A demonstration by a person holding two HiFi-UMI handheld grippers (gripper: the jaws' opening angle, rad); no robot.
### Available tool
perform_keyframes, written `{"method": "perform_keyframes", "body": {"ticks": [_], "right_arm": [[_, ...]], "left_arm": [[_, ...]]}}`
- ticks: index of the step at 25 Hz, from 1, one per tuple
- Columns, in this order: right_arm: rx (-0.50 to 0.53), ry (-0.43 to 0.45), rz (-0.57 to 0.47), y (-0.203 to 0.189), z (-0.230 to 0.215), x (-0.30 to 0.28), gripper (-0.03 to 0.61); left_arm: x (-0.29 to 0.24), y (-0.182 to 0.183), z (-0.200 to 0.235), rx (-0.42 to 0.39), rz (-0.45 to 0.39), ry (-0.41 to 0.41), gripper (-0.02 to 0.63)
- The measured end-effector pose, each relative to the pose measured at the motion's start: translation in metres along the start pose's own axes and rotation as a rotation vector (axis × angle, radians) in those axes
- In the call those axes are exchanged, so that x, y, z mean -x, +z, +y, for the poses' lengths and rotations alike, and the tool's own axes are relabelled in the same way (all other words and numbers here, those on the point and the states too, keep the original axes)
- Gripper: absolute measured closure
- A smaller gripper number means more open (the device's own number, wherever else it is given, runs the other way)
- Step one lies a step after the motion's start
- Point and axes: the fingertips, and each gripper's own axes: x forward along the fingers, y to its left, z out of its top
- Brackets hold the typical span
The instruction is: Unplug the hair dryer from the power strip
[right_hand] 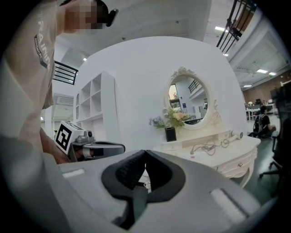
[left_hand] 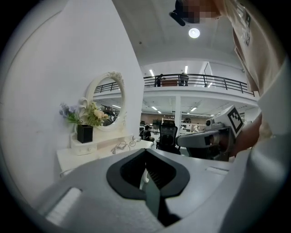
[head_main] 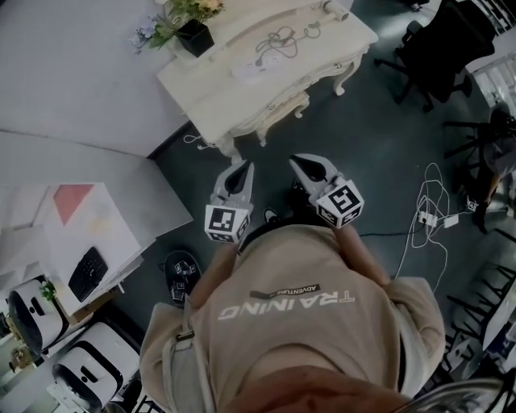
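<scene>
Both left gripper [head_main: 243, 168] and right gripper [head_main: 296, 160] have jaws closed, empty, away from the bench [head_main: 208, 90] with, seemingly, a hair dryer [head_main: 336, 10]

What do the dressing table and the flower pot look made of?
Table: probably painted wood in a cream, satin finish; the carved curved legs and scalloped apron suggest this. Pot: black, square and smooth-sided, possibly ceramic or plastic; the look cannot settle which.

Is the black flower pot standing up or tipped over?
Upright: the square black flower pot sits flat on the cream dressing table, flowers pointing up.
</scene>
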Motion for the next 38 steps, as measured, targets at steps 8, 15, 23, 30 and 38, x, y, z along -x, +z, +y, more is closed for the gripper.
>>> {"method": "perform_keyframes", "body": {"ticks": [8,15,23,30,38], "right_arm": [[-0.040,0.064,0.010,-0.003,-0.045,-0.048,0.574],[-0.037,0.123,-0.053,0.041,-0.127,-0.103,0.574],[-0.021,0.176,-0.043,0.066,-0.202,-0.135,0.574],[-0.031,0.237,0.043,0.054,-0.244,-0.157,0.574],[-0.057,0.254,0.106,0.035,-0.257,-0.189,0.574]], "left_arm": [[-0.037,-0.006,0.028,0.031,0.047,0.061,0.607],[-0.110,0.026,0.059,0.019,0.069,0.091,0.607],[-0.194,0.060,0.100,0.007,0.062,0.165,0.607],[-0.235,0.060,0.126,0.044,0.089,0.238,0.607],[-0.260,0.046,0.152,0.082,0.107,0.211,0.607]]}}
